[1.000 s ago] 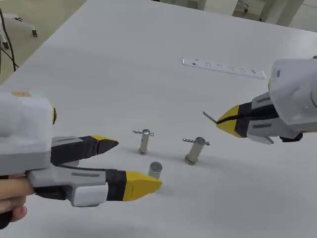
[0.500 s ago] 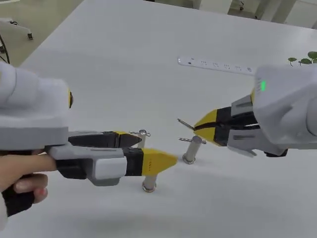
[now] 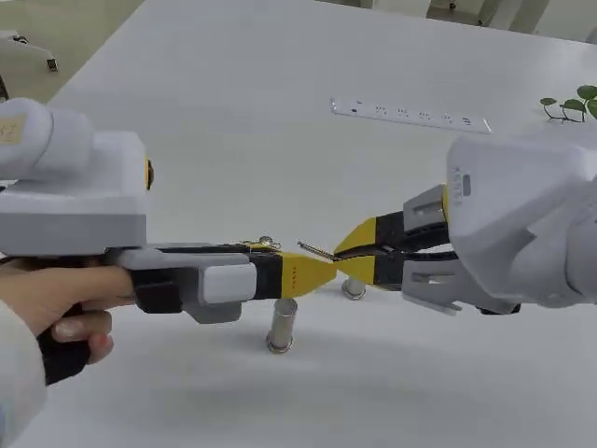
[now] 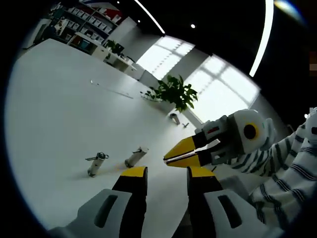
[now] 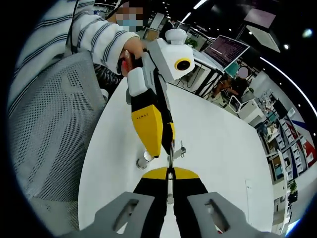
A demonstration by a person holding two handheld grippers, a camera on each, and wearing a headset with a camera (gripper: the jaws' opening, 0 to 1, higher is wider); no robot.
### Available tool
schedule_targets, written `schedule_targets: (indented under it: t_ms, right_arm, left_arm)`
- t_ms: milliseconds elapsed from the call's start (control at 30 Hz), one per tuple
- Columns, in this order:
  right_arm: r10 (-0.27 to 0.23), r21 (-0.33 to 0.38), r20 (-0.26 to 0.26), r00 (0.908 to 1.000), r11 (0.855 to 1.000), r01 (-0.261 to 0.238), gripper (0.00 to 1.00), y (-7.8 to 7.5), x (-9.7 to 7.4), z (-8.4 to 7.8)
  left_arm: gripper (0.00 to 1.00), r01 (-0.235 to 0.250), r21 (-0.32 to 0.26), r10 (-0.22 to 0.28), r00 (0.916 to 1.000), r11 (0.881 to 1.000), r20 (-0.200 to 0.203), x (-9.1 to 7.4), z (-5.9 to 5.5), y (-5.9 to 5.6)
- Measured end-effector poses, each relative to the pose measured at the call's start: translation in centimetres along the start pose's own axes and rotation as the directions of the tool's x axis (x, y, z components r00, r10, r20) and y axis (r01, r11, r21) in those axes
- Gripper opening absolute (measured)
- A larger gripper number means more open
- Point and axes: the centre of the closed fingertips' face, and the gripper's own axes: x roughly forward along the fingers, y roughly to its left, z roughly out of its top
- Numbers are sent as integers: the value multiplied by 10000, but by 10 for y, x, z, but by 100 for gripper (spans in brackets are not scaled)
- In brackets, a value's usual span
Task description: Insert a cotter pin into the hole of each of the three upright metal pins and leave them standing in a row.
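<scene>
White table (image 3: 233, 112) in an open office; a power strip (image 3: 410, 117) lies well beyond the bare metal pin.

- Bare metal pin (image 3: 280, 326): upright, nearest the person, no cotter pin in it.
- Fitted metal pin (image 5: 181, 150): upright just beyond the bare metal pin, with a cotter pin through its head.
- Third metal pin (image 3: 353, 289): beyond and to the right of the bare metal pin. It is largely hidden by the right claw, so whether it is fitted cannot be told.
- Loose cotter pin (image 3: 315, 249): above the bare metal pin and clear of it.
- Right claw (image 5: 169, 173): clamped on the loose cotter pin, its shank pointing at the left claw. It reaches in level from the right of the bare metal pin.
- Left claw (image 4: 167, 174): jaws moderately apart and empty. It hovers level just above the bare metal pin, held by a hand (image 3: 56, 303).

Step in hand, as judged: pinning the bare metal pin. The left claw should grip it low on the shaft, leaving the hole clear and facing the shank. The right claw should then drop to hole height and push straight.
</scene>
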Motion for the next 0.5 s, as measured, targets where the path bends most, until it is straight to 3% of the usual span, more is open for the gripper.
schedule_targets:
  t_ms: [500]
  right_arm:
    - [126, -537, 5, 9999, 9985, -125, 0, 8, 1, 8]
  left_arm:
    - [4, 96, -408, -96, 10000, 9991, -5, 0, -3, 0]
